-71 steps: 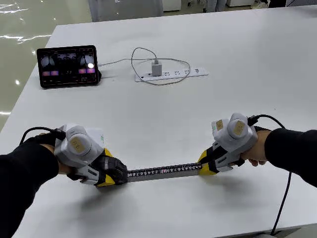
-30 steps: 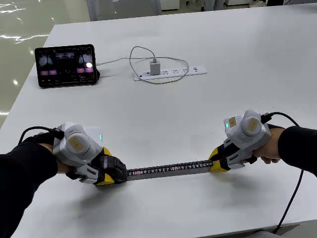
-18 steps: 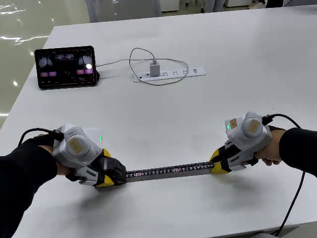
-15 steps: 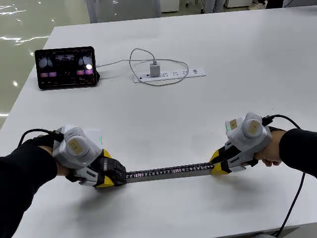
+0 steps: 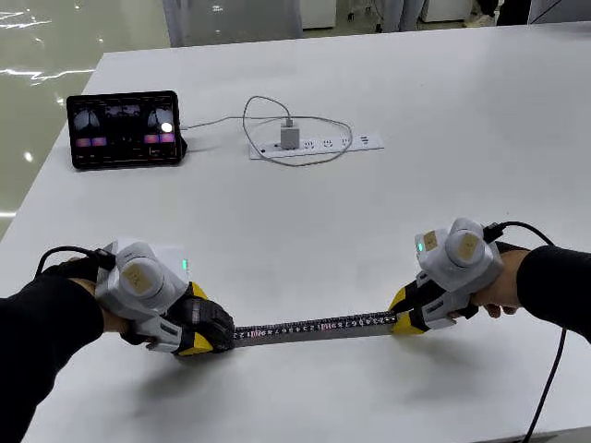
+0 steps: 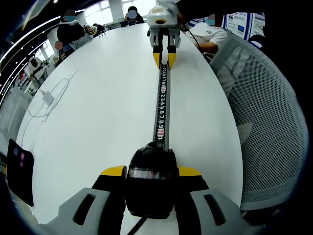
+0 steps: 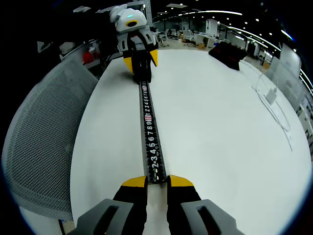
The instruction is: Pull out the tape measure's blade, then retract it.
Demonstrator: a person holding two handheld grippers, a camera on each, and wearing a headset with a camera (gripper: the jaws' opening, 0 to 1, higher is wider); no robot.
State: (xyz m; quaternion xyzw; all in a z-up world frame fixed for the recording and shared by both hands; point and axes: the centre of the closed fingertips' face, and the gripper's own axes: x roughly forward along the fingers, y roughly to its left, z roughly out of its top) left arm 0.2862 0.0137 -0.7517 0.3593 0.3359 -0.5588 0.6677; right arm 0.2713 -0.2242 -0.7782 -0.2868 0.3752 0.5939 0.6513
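In the head view, the left gripper sits near the front edge of the white table, toward its left corner. Its jaws are closed around the black case of the tape measure. The blade runs along the front edge, pulled out straight and lying close to the tabletop. The right gripper pinches its far end with jaws set narrow. A tablet with a lit screen stands near the left edge. A power strip lies farther back, with a white charger plugged in and a cable looped around it.

In the left gripper view, the yellow-tipped jaws grip the tape measure case on both sides. The blade leads straight away, numbers up, to the right gripper at its end. A mesh chair stands beside the table's edge.

In the right gripper view, the jaws are nearly together on the blade's tip. The blade stretches away to the case, held in the left gripper.
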